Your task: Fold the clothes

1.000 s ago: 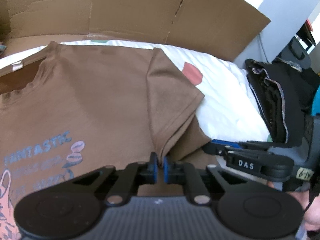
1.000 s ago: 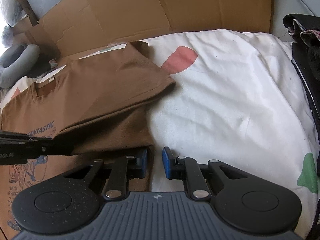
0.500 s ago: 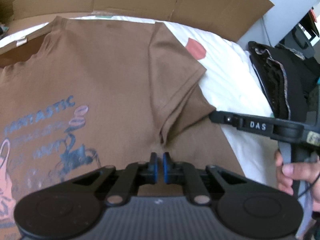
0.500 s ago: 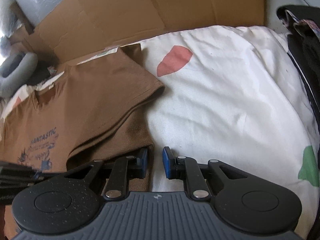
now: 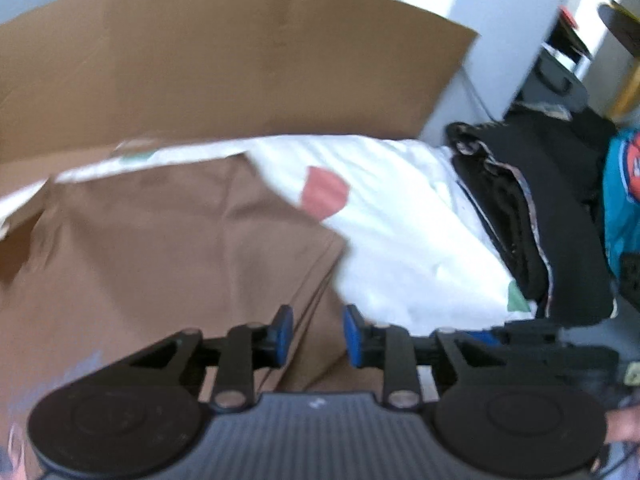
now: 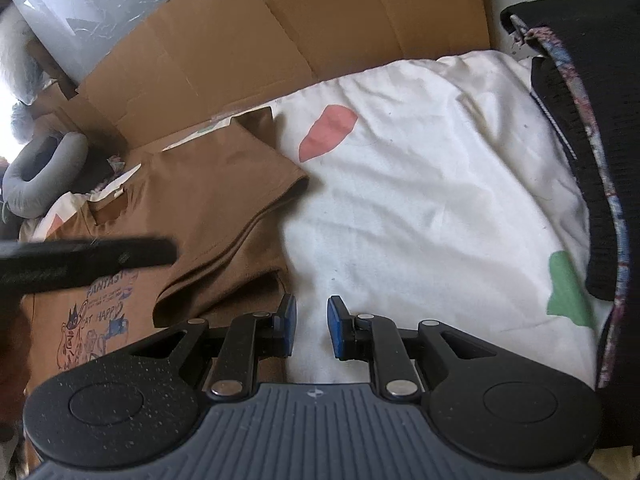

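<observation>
A brown T-shirt (image 5: 168, 248) with a blue print (image 6: 100, 312) lies flat on a white bed sheet (image 6: 420, 200). Its right sleeve (image 6: 224, 196) is folded inward over the body. My left gripper (image 5: 317, 336) hovers over the shirt's right edge. Its jaws are opening, with cloth lying below the gap and nothing pinched. My right gripper (image 6: 311, 326) is open by a narrow gap at the shirt's side hem, with only white sheet showing between its pads. The left gripper's dark finger (image 6: 88, 258) crosses the right wrist view, blurred.
A large cardboard sheet (image 5: 224, 64) stands behind the bed. A pile of black clothes (image 6: 592, 128) lies along the right edge, with a teal item (image 5: 624, 200) beyond it. At the far left is a grey neck pillow (image 6: 40, 172). The sheet has red (image 6: 328, 132) and green (image 6: 568, 288) patches.
The left gripper was shut over the sleeve fold; now its jaws stand apart and it has swung right, towards the shirt's edge. The right gripper kept its narrow gap and shifted slightly.
</observation>
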